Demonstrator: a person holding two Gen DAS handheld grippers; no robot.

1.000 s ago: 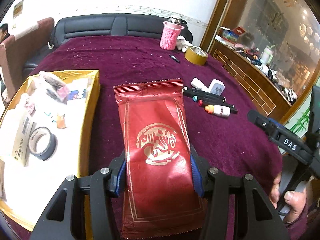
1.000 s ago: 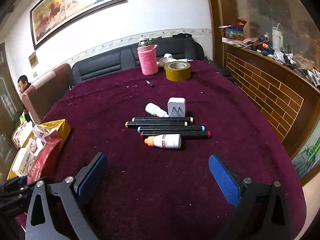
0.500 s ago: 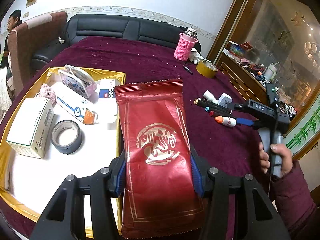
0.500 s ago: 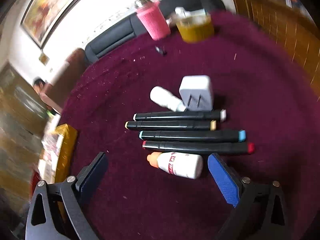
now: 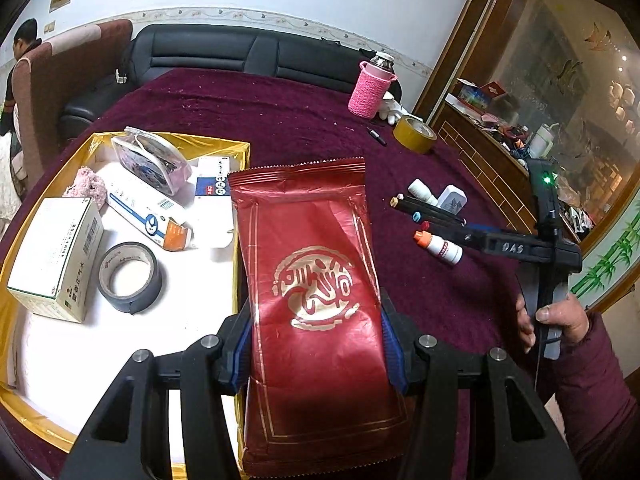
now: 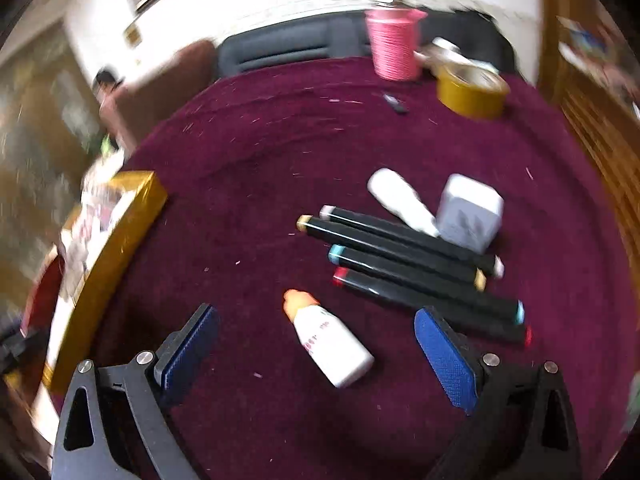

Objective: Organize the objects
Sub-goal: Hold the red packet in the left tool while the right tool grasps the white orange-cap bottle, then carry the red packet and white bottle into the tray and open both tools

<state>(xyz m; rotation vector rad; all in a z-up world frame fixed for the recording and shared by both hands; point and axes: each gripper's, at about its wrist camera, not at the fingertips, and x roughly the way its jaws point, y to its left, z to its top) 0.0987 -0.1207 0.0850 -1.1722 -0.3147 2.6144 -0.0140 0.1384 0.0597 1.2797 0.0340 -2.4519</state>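
My left gripper (image 5: pixel 316 344) is shut on a red foil packet (image 5: pixel 312 280) with a gold emblem, held above the right edge of the gold tray (image 5: pixel 242 152). My right gripper (image 6: pixel 316 344) is open, its jaws on either side of a small white bottle with an orange cap (image 6: pixel 328 340) that lies on the maroon tablecloth (image 6: pixel 260 160). Several black markers (image 6: pixel 412 264) lie just beyond it, with a white plug adapter (image 6: pixel 470 212) and another white bottle (image 6: pixel 400 200). The right gripper also shows in the left wrist view (image 5: pixel 472 236), over the markers.
The tray holds a white box (image 5: pixel 52 256), black tape roll (image 5: pixel 130 276), a tube box (image 5: pixel 148 216) and a clear pouch (image 5: pixel 150 164). A pink-sleeved flask (image 5: pixel 370 88) and yellow tape roll (image 5: pixel 414 134) stand at the far side. A wooden counter (image 5: pixel 480 152) runs along the right.
My right gripper has dropped and moved forward until its jaws straddle the orange-capped bottle. My left gripper has carried the red packet left, over the tray's edge.
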